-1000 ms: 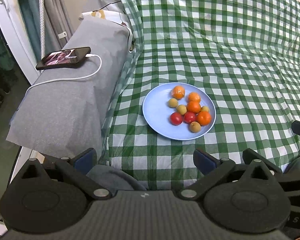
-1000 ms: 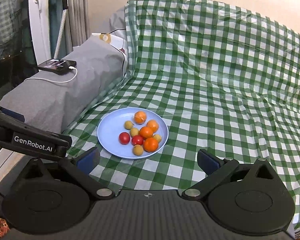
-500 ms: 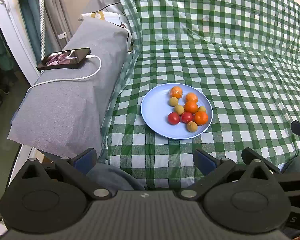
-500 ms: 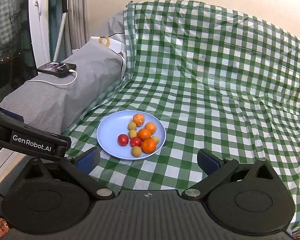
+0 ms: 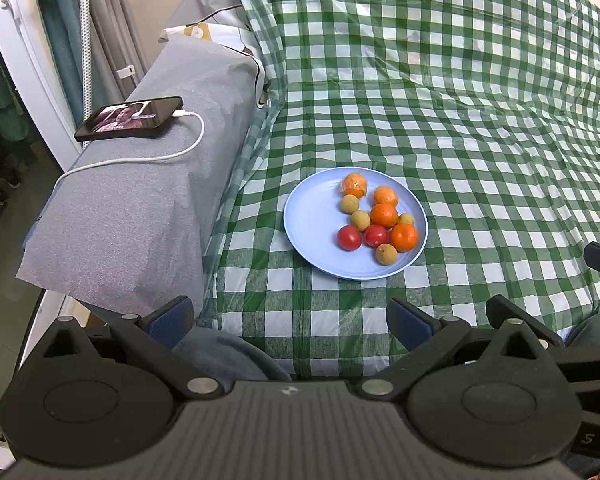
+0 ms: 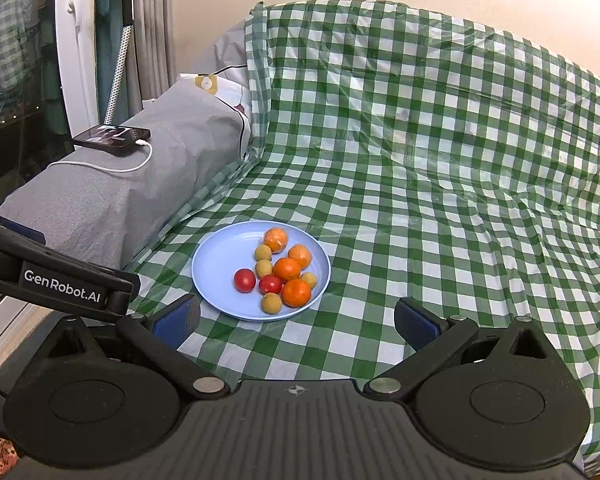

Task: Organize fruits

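Observation:
A light blue plate (image 5: pixel 312 216) (image 6: pixel 216 264) lies on a green checked cloth. It holds several fruits: small oranges (image 5: pixel 384 215) (image 6: pixel 287 269), two red tomatoes (image 5: pixel 349 237) (image 6: pixel 245 280) and tan longans (image 5: pixel 386 254) (image 6: pixel 271 303). One orange (image 5: pixel 355 185) at the far rim is in clear wrap. My left gripper (image 5: pixel 288 320) is open and empty, near the cloth's front edge, short of the plate. My right gripper (image 6: pixel 296 322) is open and empty, just in front of the plate.
A grey covered armrest (image 5: pixel 140 200) runs along the left, with a phone (image 5: pixel 130 118) (image 6: pixel 112 135) and its white cable on top. The checked cloth (image 6: pixel 440 200) rises up the backrest behind. The left gripper's body (image 6: pixel 52 276) shows at the right wrist view's left edge.
Both grippers have drawn back and tilted a little, so the plate sits slightly farther and higher in each view. The fruits have not moved.

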The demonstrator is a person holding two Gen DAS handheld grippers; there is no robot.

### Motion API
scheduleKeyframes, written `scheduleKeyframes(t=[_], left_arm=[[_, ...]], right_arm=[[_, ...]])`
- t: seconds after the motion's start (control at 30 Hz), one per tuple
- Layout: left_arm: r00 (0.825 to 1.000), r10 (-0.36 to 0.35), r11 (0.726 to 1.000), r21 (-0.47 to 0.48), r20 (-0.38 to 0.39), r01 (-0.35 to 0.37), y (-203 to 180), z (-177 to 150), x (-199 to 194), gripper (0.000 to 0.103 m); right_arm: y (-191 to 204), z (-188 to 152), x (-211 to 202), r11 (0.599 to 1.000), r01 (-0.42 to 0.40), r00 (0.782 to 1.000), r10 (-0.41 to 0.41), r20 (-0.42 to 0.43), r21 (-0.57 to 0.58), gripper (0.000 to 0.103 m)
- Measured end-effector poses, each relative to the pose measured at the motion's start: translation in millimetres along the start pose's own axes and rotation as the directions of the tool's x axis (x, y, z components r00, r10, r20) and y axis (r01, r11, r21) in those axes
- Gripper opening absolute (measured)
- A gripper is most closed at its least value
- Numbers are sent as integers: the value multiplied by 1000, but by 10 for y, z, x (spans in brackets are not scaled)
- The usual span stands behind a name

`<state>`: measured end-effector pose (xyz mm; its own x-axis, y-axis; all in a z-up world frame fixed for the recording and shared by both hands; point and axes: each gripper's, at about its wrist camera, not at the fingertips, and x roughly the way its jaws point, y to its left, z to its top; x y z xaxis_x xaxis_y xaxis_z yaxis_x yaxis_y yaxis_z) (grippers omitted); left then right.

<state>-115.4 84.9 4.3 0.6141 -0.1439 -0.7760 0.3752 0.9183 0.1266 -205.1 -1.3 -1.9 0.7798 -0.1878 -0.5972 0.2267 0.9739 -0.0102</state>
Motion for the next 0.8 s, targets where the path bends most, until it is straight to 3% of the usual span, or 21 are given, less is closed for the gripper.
scheduleKeyframes(t=[0.8], left_arm=[[1000, 11, 1000, -5, 3, -11, 25, 11, 21, 103]], right_arm=[[-26, -3, 5, 1000, -4, 1000, 4, -1, -3, 102]])
